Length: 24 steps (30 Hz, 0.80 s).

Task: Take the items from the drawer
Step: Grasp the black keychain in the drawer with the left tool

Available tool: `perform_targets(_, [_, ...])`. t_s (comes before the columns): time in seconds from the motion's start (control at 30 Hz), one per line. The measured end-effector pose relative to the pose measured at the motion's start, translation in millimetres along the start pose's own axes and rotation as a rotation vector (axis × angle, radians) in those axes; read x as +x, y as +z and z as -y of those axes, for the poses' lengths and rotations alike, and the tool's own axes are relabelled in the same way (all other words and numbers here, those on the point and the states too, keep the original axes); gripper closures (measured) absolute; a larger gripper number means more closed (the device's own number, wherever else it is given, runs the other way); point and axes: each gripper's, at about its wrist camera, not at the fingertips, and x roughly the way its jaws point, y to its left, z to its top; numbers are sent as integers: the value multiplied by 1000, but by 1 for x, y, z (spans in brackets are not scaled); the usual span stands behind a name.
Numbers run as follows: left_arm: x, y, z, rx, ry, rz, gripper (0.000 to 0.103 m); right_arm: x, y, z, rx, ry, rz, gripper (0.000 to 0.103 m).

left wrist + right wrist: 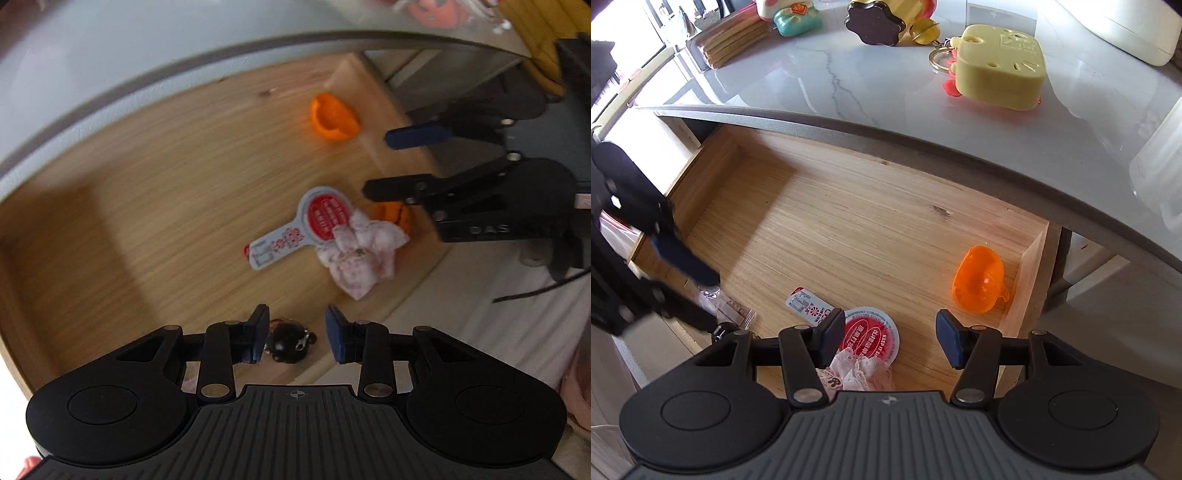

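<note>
- My left gripper [297, 334] is hovering with jaws apart over a small black keychain charm [290, 345] in the open wooden drawer [849, 236].
- My right gripper [886, 338] is hanging open, empty, above a crumpled pink lace cloth [862, 373].

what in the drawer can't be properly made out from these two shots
- Black keychain: left wrist view, motion blur and left gripper partly hide it.
- Pink lace cloth: right wrist view, right gripper body cuts off its lower part.
- Round tab label: print blurred in the left wrist view.
- Clear packet: right wrist view, left gripper covers it.
</note>
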Motion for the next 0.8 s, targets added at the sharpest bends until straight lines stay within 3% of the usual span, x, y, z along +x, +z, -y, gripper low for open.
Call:
perform_targets(0.17, [37,12,-5,-47,-13,-130,66,1,-1,0,9,-10,-6,48])
perform_targets(0.37, [70,17,3,72,54,-240,65,5,-3,0,8,-19,-21,48])
perform_targets(0.43, [71,16,-3,54,34,-239,66,6,-2,0,9,-20,-30,48])
perform_targets(0.57, [51,7,-12,39,21,-149,66,10,4,0,23,9,-71,48])
perform_targets(0.73, [3,-14,-36,-44,-10,105,67,28,16,-21,-94,1,-130,48])
perform_targets(0.8, [-10,-20,-48,-98,-24,171,67,40,19,-33,-142,-14,-163,48])
